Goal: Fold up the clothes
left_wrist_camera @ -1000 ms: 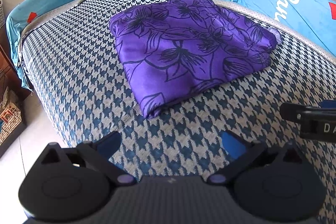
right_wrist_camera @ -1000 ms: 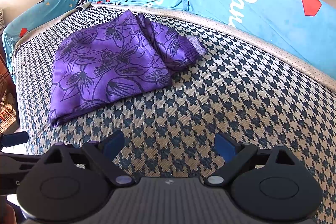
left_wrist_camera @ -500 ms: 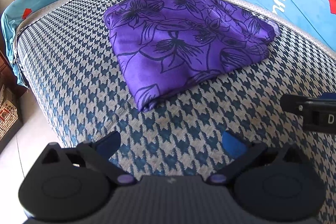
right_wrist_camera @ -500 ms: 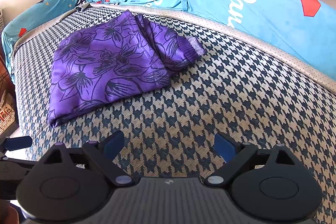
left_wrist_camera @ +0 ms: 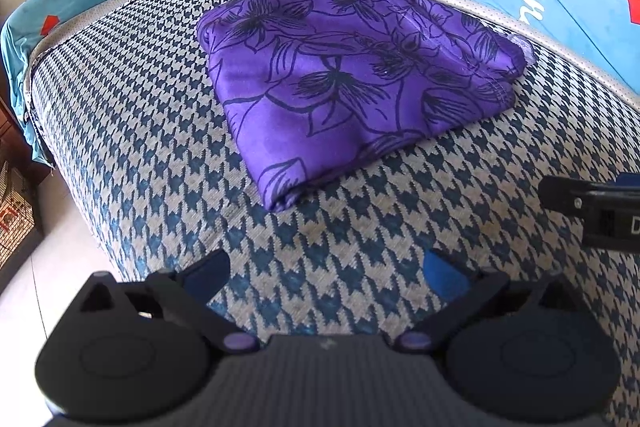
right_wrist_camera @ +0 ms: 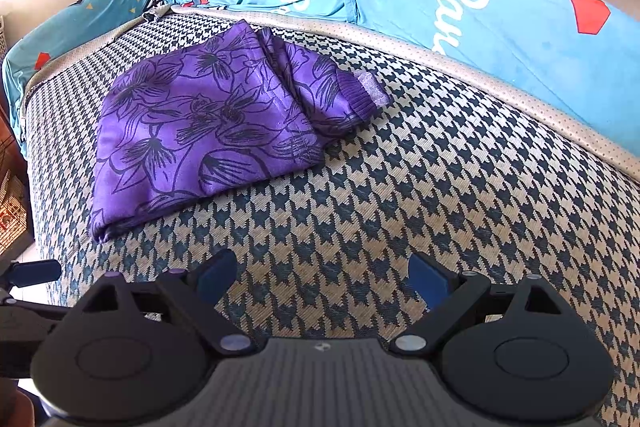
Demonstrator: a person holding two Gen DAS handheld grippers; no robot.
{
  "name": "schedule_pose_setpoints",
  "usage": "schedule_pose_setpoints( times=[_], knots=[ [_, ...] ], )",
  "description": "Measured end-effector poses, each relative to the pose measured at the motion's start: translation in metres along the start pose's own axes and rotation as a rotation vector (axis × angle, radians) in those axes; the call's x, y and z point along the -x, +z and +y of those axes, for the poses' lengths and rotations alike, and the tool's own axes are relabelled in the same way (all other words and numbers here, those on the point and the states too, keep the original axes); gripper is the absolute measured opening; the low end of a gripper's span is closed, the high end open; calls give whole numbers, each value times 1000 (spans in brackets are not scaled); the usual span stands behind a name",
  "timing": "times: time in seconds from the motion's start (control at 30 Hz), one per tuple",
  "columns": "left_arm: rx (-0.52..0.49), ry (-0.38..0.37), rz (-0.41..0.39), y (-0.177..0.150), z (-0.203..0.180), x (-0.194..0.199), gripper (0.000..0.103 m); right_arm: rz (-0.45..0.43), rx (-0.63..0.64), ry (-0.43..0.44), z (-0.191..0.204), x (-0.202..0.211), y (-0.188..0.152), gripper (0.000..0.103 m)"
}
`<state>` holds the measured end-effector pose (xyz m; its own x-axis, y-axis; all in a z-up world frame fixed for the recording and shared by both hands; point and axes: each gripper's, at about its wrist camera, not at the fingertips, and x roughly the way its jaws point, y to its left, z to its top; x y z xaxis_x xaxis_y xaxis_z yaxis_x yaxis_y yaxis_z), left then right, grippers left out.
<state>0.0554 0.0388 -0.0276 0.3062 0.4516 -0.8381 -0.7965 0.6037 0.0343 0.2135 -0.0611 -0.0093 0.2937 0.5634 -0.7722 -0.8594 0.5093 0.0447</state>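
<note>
Garment: a folded purple satin cloth with black flower outlines lies flat on the blue-and-cream houndstooth mattress, toward the far edge and nearer the far left corner than the right side.
Garment edges: its near corner points toward the near edge of the mattress; a ribbed purple cuff sticks out on its right side, close to the beige dotted border strip along the far edge.
Left gripper: the left gripper hangs above the near part of the mattress, its blue-padded fingers spread wide, nothing between them, well apart from the cloth.
Right gripper: the right gripper is likewise spread wide and empty, over bare houndstooth to the right of the cloth.
Open room: a broad band of bare mattress lies between both grippers and the cloth, and more stretches to the right of the cuff.
Limits: the left edge of the mattress drops to a pale floor; a sky-blue printed sheet rises behind the far edge.
</note>
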Motion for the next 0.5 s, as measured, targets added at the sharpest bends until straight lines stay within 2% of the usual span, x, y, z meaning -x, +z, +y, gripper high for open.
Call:
schedule_pose_setpoints(
  times=[0.5],
  knots=[
    [13, 10, -1, 2, 3, -1, 103, 0, 6, 2, 2, -1, -1, 93]
  ],
)
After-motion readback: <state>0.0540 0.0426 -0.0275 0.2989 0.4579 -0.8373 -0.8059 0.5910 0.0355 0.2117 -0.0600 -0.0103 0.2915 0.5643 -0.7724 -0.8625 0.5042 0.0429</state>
